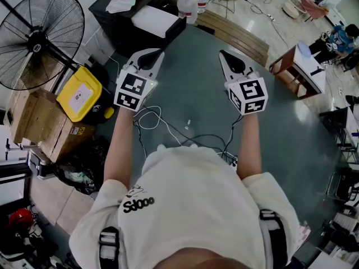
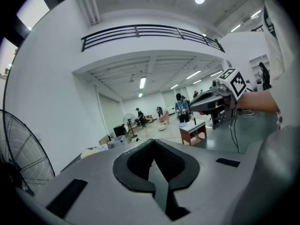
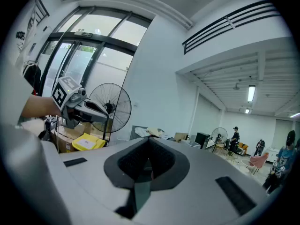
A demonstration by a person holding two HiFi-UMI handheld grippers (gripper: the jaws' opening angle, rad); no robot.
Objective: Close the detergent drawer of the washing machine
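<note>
No washing machine or detergent drawer shows in any view. In the head view I hold both grippers out at chest height over a grey-green floor. My left gripper (image 1: 152,53) points forward, its jaws closed tip to tip with nothing between them (image 2: 153,142). My right gripper (image 1: 223,54) is level with it, a little apart, also shut and empty (image 3: 149,139). Each gripper view catches the other gripper side-on: the right gripper (image 2: 208,100) and the left gripper (image 3: 89,108).
A standing fan (image 1: 39,38), a yellow box (image 1: 81,94) and cardboard boxes (image 1: 33,116) stand at the left. Ahead are a black table (image 1: 120,24) carrying a white box and a wooden pallet (image 1: 235,35). A small table (image 1: 297,66) stands to the right. Cables (image 1: 168,128) trail on the floor.
</note>
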